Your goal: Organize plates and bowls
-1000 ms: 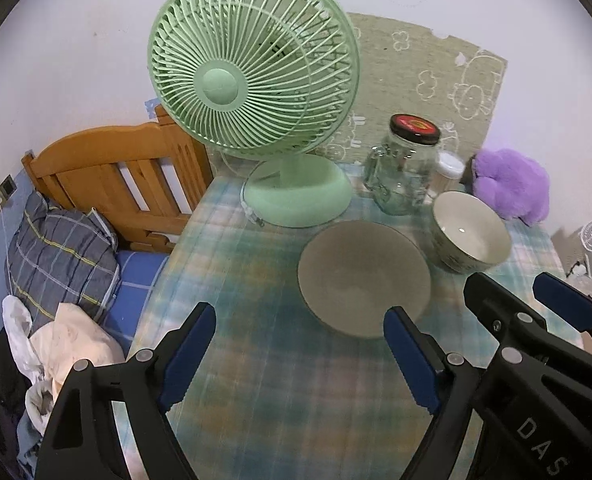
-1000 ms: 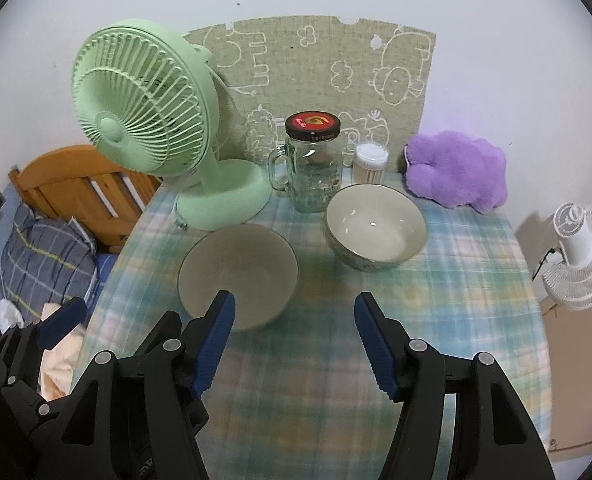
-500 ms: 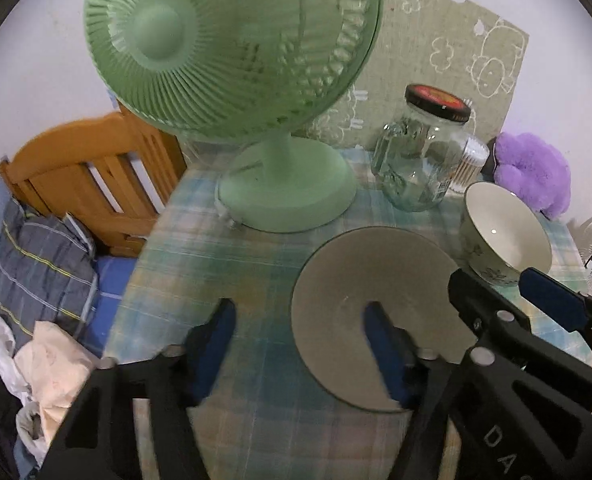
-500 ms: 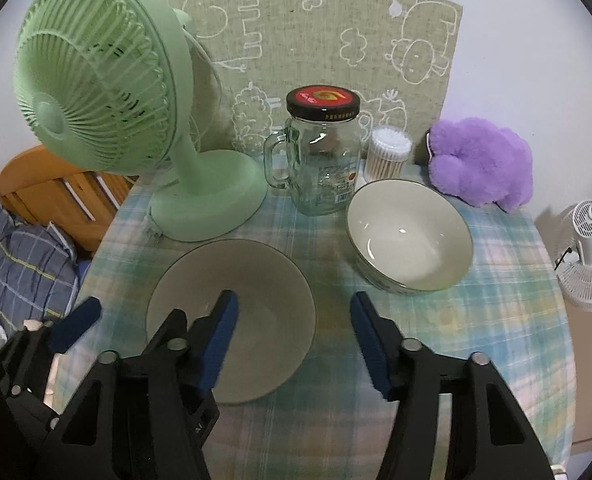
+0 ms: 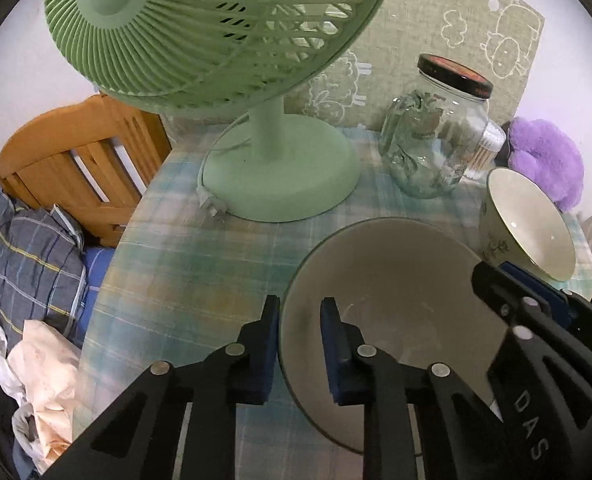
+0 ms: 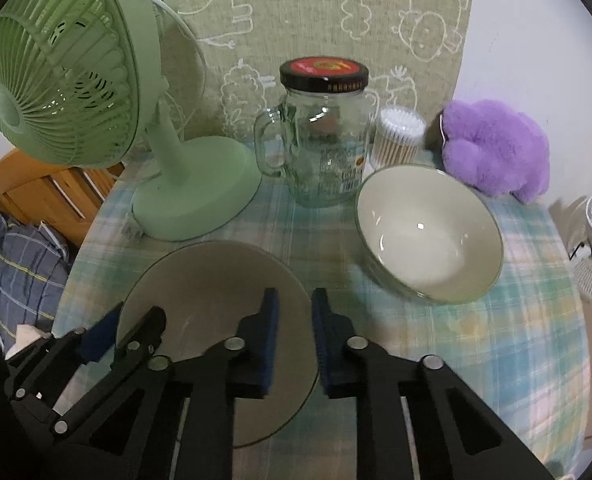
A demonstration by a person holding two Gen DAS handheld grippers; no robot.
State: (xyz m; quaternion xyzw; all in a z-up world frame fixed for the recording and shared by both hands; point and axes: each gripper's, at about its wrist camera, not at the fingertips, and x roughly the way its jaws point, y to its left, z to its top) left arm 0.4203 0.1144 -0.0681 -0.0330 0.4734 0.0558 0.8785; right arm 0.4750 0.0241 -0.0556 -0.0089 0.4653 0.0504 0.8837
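Observation:
A shallow grey plate (image 5: 396, 292) (image 6: 207, 280) lies on the checked tablecloth (image 5: 199, 264). My left gripper (image 5: 300, 344) straddles its left rim, jaws closing on it with one blue pad outside and one inside. On the right rim my right gripper (image 6: 293, 340) does the same, pads on either side of the edge. Each wrist view also catches the other gripper at the plate's far side. To the plate's right stands a cream bowl (image 5: 532, 224) (image 6: 428, 236), upright and untouched.
A green fan (image 5: 279, 176) (image 6: 191, 196) stands behind the plate. A glass jar (image 6: 324, 152), a tub of cotton swabs (image 6: 398, 140) and a purple plush (image 6: 496, 148) line the back. A wooden bed end (image 5: 79, 168) lies beyond the table's left edge.
Both grippers have come down and forward onto the plate. Their jaws, wide apart a second ago, have closed onto its left and right rims.

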